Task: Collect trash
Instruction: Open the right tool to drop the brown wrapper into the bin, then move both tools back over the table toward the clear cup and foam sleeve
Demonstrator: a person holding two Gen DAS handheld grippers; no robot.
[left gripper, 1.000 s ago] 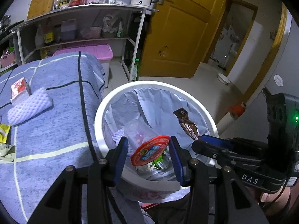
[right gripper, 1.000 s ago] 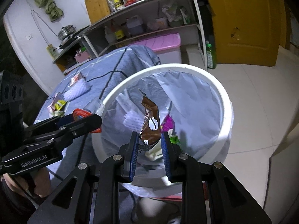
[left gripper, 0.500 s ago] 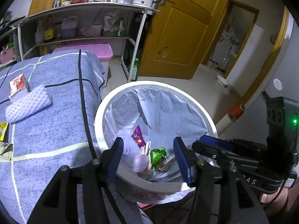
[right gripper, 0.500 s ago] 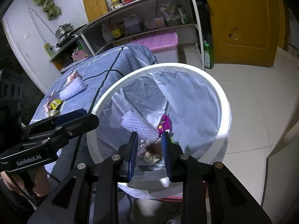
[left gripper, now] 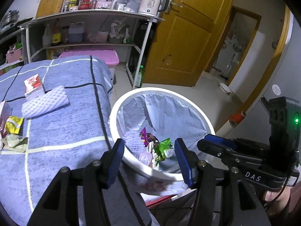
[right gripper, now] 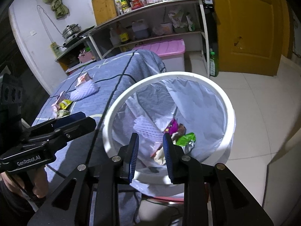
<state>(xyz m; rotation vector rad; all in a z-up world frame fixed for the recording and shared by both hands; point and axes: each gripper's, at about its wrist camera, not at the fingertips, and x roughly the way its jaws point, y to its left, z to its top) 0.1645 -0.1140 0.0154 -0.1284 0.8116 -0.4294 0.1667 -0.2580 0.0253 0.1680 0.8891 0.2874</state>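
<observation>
Both wrappers had dropped into the bin [left gripper: 190,111]; left gripper [left gripper: 148,160] just opened wide, right gripper [right gripper: 150,150] narrowly parted, both empty. Risk: bumping the rim while retreating.

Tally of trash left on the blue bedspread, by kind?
White foam net sleeve: 1
Red-and-white cartons: 2
Yellow wrapper: 1
Crumpled pale wrapper: 1
Total: 5

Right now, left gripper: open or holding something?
Open. The left gripper has just opened; nothing between its pads, only the bin beyond.
</observation>
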